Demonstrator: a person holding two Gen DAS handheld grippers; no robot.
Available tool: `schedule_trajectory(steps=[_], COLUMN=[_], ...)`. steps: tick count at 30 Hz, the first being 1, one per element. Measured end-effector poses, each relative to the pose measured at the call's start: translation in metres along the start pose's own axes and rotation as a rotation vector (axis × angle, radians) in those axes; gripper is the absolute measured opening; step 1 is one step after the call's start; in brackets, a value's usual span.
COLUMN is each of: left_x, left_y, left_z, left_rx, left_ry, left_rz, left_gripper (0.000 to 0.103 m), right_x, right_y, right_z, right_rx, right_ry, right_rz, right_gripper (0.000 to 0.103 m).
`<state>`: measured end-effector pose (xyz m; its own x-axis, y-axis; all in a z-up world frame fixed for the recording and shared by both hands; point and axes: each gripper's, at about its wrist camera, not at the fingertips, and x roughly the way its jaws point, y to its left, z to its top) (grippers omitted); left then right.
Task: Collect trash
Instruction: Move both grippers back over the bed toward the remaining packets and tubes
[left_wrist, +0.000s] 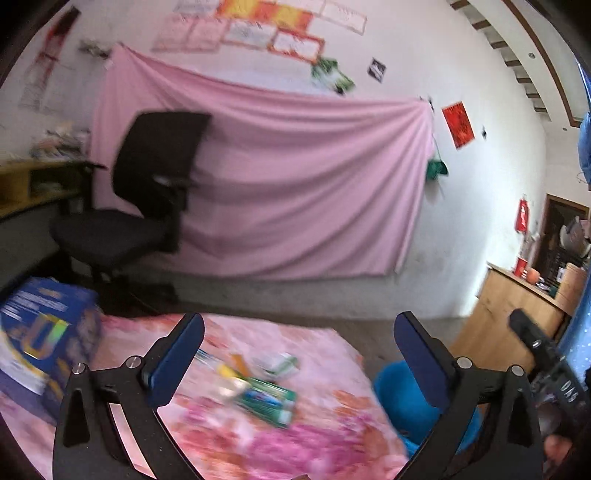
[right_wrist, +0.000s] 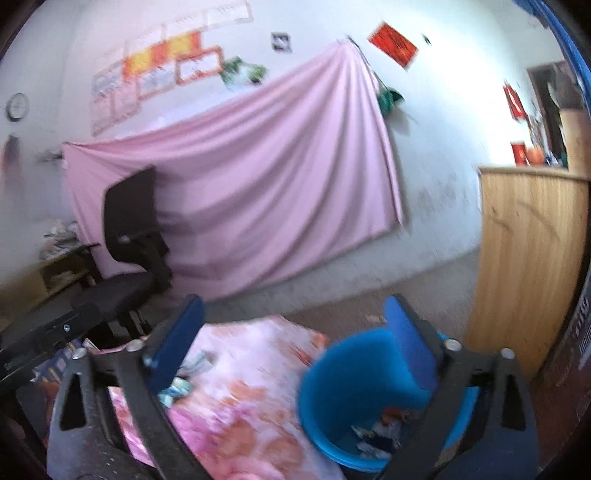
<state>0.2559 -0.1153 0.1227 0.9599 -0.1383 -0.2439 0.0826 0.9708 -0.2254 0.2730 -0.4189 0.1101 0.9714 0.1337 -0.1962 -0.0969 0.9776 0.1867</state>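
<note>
Both the left gripper (left_wrist: 299, 354) and right gripper (right_wrist: 293, 336) are hanging released and empty. Green wrappers (left_wrist: 267, 400) are lying ahead of the left gripper; next it should be descending onto them, the blue bucket (right_wrist: 354, 373) waiting under the right gripper.

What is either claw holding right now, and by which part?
Nothing. The left claw is open over the wrappers on the floral cloth; the right claw is open above the blue bucket, with nothing between its fingers.

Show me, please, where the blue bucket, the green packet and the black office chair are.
blue bucket (right_wrist: 343, 387): right wrist view, inner wall.
green packet (left_wrist: 271, 404): left wrist view, its printed face.
black office chair (left_wrist: 159, 155): left wrist view, backrest.
</note>
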Motion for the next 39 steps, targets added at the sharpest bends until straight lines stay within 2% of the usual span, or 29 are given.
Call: schedule_trajectory(steps=[2,7,14,20,30,34,39], left_x=[-0.017,-0.049,-0.076,-0.086,-0.069,-0.050,-0.017], left_y=[0.011,0.044,0.071,0.084,0.085,0.085,0.084], left_z=[0.000,-0.002,-0.009,-0.014,-0.032,-0.041,-0.050], left_rx=[0.013,0.027,0.052,0.060,0.099,0.115,0.134], left_ry=[-0.035,-0.087,-0.135,-0.153,-0.111,-0.049,0.075], left_rz=[0.033,0.099,0.178,0.224,0.234,0.219,0.217], left_gripper=[0.101,0.101,0.101,0.101,0.101,0.101,0.101], right_x=[-0.010,-0.027,-0.037,-0.046,-0.026,-0.014,0.011], right_y=[0.017,0.055,0.102,0.124,0.136,0.133,0.124], right_z=[0.006,0.009,-0.002,-0.016,-0.036,-0.046,-0.057], right_rx=[-0.020,-0.085,-0.148,-0.177,-0.223,-0.240,-0.242], right_ry=[-0.064,-0.165,-0.235,-0.273,-0.183,-0.123,-0.004], right_rz=[0.047,0.085,0.136,0.177,0.203,0.191,0.187], right_gripper=[0.103,0.103,0.103,0.103,0.103,0.103,0.103])
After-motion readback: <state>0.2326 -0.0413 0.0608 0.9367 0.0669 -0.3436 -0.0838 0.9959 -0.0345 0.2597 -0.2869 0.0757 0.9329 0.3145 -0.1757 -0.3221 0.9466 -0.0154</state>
